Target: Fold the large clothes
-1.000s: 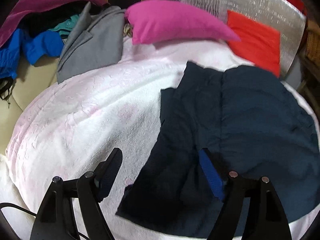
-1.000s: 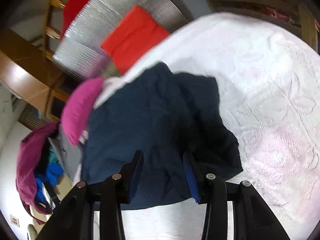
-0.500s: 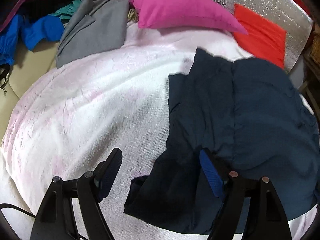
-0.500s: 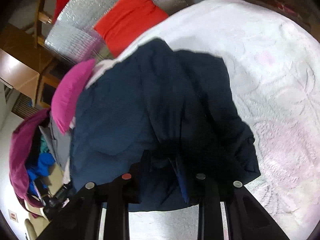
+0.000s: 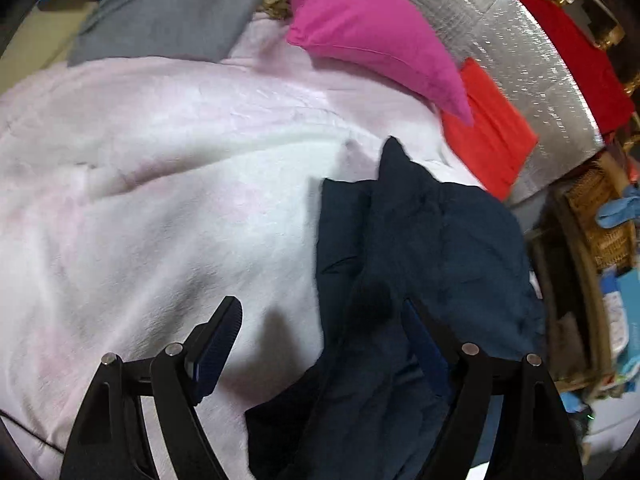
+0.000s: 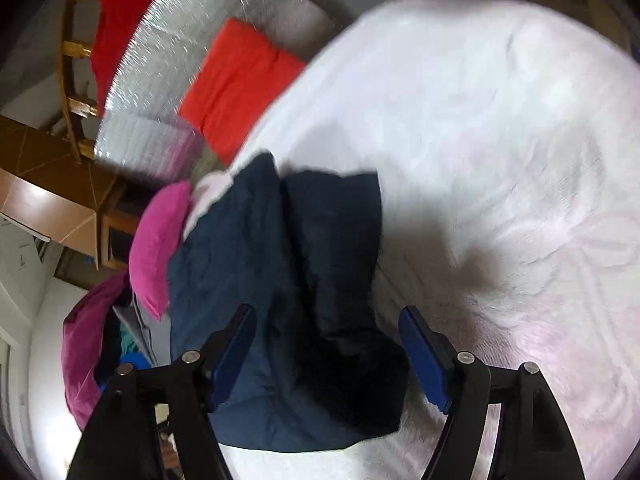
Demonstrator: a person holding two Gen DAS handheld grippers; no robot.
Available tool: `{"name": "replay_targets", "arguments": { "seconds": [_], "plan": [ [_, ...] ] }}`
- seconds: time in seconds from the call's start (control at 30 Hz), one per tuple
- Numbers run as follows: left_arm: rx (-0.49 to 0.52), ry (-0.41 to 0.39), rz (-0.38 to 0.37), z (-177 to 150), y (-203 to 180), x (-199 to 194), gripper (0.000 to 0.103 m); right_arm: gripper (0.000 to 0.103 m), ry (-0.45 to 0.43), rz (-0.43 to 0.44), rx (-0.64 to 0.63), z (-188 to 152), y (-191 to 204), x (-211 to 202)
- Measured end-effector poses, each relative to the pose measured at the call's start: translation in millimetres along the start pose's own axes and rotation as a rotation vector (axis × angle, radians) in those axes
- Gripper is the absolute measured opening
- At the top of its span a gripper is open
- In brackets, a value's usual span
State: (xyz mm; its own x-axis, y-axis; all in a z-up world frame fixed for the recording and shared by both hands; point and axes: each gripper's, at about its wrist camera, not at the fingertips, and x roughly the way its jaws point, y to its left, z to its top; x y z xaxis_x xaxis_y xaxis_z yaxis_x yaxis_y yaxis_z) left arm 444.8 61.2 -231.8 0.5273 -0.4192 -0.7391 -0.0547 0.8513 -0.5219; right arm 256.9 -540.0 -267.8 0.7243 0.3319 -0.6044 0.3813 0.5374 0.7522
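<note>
A large navy garment lies rumpled and partly folded on the white bedspread. My left gripper hovers over the garment's left edge. Its jaws are wide and still opening, with the right finger above the cloth and the left finger above bare bedspread. In the right wrist view the same navy garment lies doubled over. My right gripper straddles its near end with jaws opening. The cloth lies below and between the pads, which do not press on it.
A pink pillow and a folded red-orange cloth lie beyond the garment, by a silver foil mat. A grey garment lies far left. A wicker basket stands off the bed's right edge. Bare bedspread stretches right.
My right gripper shut on a fold of the navy garment, then opened wide and let it go. Both grippers moved closer over the garment, and the left one rolled.
</note>
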Motion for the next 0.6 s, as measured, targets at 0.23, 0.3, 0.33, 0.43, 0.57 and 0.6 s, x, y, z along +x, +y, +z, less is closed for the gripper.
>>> {"name": "replay_targets", "arguments": {
  "seconds": [0.23, 0.3, 0.33, 0.43, 0.57, 0.6],
  "plan": [
    [-0.011, 0.164, -0.114, 2.3, -4.2, 36.5, 0.083, 0.079, 0.105, 0.035, -0.054, 10.7, 2.0, 43.9],
    [-0.013, 0.198, -0.149, 0.5, -8.4, 45.8, 0.083, 0.08, 0.099, 0.047, -0.076, 10.6, 6.4, 49.8],
    [-0.01, 0.202, -0.156, -0.1, -10.8, 48.6, 0.083, 0.081, 0.103, 0.063, -0.079, 11.4, 9.5, 55.3],
    [-0.019, 0.233, -0.216, -3.9, -19.1, 57.6, 0.083, 0.082, 0.071, 0.047, -0.098, 6.7, 18.8, 61.9],
    [-0.038, 0.205, -0.221, -6.7, -23.9, 60.0, 0.08, 0.053, 0.06, 0.027, -0.114, -0.1, 31.3, 64.0],
    [-0.047, 0.194, -0.218, -7.5, -23.5, 58.4, 0.066, 0.048, 0.054, 0.023, -0.118, -1.3, 31.9, 61.0]
  ]
}}
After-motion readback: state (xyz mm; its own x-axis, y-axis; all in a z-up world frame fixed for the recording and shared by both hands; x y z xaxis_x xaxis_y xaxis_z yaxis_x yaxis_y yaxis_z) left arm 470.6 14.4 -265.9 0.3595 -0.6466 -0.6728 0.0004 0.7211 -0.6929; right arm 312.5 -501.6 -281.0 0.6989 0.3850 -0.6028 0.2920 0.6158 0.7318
